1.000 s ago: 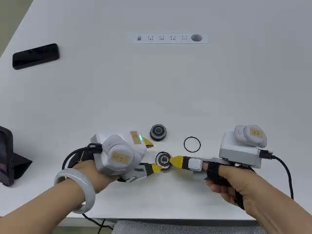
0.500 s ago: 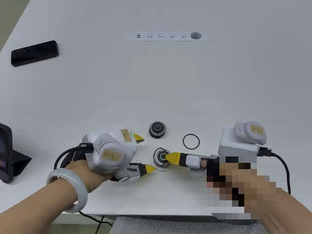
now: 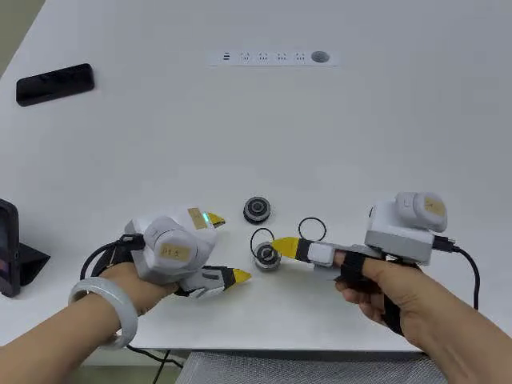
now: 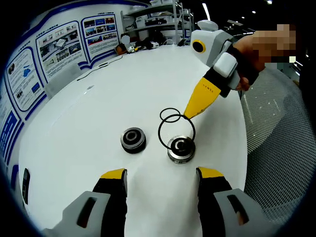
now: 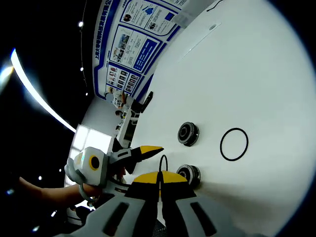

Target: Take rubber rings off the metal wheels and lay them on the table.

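A thin black rubber ring (image 3: 252,238) is hanging pinched in the closed yellow jaws of the right gripper (image 3: 282,245), right over the bare silver metal wheel (image 3: 266,257) on the white table (image 3: 384,136). The left gripper (image 3: 228,246) is hovering beside that wheel, its jaws spread wide and holding nothing.

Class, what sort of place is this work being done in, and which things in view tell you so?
Probably a lab or showroom workbench: a wide white table with a built-in socket strip, blue display posters on the wall, and equipment shelves behind.
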Demonstrator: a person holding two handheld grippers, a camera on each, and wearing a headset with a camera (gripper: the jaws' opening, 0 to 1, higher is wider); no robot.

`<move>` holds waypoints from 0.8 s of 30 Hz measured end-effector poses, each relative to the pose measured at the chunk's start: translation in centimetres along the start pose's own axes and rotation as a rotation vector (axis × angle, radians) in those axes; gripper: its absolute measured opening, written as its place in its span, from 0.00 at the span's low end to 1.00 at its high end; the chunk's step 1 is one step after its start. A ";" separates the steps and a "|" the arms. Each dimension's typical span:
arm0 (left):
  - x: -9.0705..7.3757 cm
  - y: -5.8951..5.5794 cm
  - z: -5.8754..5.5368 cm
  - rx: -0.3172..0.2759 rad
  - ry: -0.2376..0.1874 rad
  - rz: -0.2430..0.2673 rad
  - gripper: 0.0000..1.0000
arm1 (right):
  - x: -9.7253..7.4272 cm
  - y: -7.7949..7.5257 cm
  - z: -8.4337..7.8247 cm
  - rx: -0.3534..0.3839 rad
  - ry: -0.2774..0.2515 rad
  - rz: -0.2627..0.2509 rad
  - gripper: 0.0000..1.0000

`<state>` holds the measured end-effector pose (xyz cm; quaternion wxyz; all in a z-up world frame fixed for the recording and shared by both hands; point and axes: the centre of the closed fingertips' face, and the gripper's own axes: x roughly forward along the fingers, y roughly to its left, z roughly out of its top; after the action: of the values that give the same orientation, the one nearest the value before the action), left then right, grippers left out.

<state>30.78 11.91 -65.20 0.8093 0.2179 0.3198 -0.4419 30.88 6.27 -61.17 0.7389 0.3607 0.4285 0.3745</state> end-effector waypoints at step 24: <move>-0.2 0.4 0.1 -0.005 -0.008 0.017 0.55 | -2.6 -5.9 3.3 0.127 -0.167 -0.185 0.02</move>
<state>31.06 12.14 -65.01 0.8149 0.2165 0.3158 -0.4351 34.35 0.63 -64.07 0.7791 0.3955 0.4199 0.2456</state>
